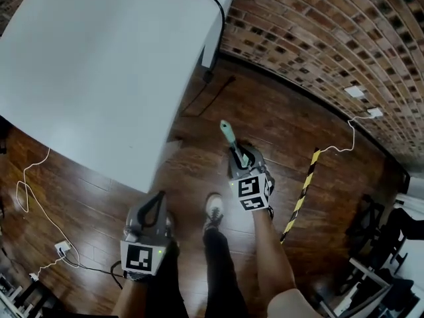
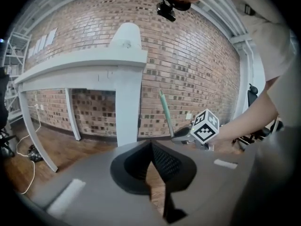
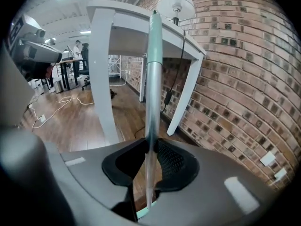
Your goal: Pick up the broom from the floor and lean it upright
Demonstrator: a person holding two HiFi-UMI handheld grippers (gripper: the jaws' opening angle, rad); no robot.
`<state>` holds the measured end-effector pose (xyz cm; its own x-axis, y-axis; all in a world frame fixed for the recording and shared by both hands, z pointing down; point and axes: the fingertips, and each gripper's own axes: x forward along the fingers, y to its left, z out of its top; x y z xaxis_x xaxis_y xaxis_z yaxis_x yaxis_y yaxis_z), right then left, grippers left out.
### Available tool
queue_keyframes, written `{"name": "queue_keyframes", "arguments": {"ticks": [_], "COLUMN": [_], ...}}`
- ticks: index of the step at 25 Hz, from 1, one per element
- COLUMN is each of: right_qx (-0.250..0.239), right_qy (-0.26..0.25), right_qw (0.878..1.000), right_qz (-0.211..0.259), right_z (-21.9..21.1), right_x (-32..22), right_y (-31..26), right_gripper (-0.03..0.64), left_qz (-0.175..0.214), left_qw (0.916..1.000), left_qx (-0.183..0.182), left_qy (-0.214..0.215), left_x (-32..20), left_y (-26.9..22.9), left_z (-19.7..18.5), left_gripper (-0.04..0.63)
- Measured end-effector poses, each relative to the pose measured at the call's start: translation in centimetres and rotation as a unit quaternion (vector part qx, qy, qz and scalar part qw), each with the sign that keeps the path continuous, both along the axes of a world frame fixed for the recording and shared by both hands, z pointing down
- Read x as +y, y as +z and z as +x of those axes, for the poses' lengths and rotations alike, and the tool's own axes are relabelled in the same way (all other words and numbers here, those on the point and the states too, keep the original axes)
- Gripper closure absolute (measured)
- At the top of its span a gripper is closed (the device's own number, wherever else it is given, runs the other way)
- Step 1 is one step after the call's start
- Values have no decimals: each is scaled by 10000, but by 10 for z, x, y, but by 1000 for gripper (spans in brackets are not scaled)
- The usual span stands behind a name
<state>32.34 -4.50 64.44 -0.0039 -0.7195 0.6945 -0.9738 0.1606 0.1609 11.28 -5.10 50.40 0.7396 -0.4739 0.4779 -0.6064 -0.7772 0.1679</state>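
A: Where is the broom handle [image 3: 153,79]?
B: Centre frame, clamped between the right gripper's [image 3: 149,147] jaws, its end rising before the white table [image 3: 122,18].
A: The left gripper [image 2: 151,145]?
B: Lower centre; jaws closed together, holding nothing.

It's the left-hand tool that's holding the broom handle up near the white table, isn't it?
Not quite: it's the right tool that's holding the broom handle up near the white table. The right gripper view shows the handle clamped between its jaws. The left tool is shut with nothing in it.
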Motion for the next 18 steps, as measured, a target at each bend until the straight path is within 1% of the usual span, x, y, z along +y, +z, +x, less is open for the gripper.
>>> {"name": "queue_keyframes", "arguments": {"ticks": [4,9,15,18], "right_qx": [-86,-151,-141,-163], "right_qy": [-215,-431,-531,-471], "right_qw": [9996,9990,9985,9987], "right_qz": [135,-22,-35,64], "right_z": [-6,-13,-23,-26], "right_x": [-47,-88,-110,-117], "right_y": [-7,-6,-11,-19], "right_gripper": [525,525,525,525], "left_qz": [9,55,20,32], "left_qw": [9999,9998,9996,9997], "left_qx": [-86,-145,-182,-146], "left_qy": [-92,-152,-220,-190], "left_x": [-7,-16,-22,-20], "left_y": [-2,-4,-2,-5], "left_z": [0,0,-10,-14], "left_gripper": [598,598,598,598]}}
